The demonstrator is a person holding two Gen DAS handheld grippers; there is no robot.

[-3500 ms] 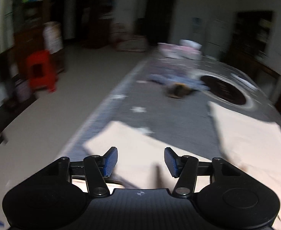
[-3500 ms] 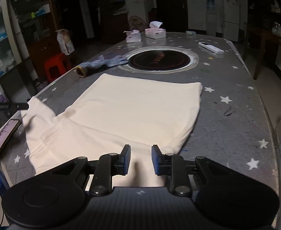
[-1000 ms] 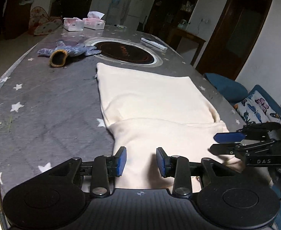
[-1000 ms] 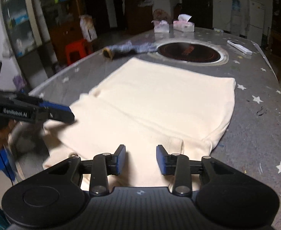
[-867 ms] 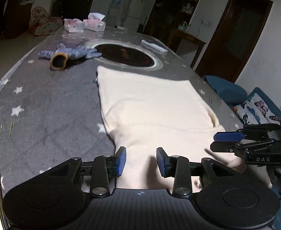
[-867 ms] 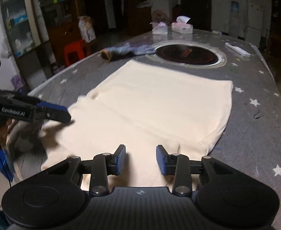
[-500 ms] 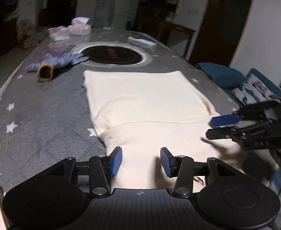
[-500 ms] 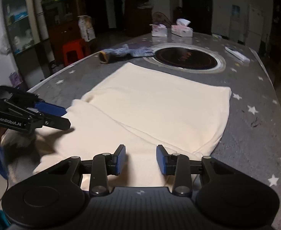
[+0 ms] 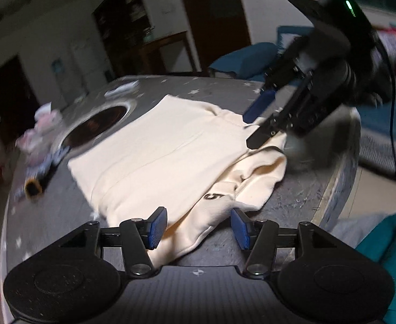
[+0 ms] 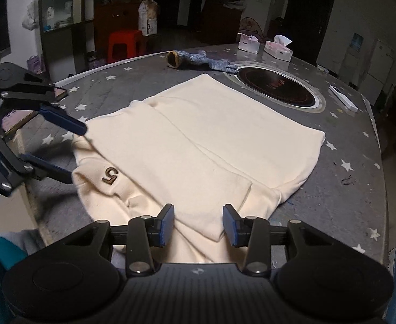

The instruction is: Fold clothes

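Left gripper (image 9: 198, 225): jaws opening, pads clear of the cloth; garment's near corner lies between them.
Right gripper (image 10: 198, 225): jaws opening, nothing pinched; folded near edge lies between the pads.
Cream garment (image 10: 198, 140): flat on the table, sleeves folded in; long axis runs from the grippers toward the round burner (image 10: 276, 86); "5" mark at its near left corner.
Table (image 10: 346, 189): grey, star-patterned.
Beyond: blue glove (image 10: 198, 59), two tissue boxes (image 10: 262, 46).
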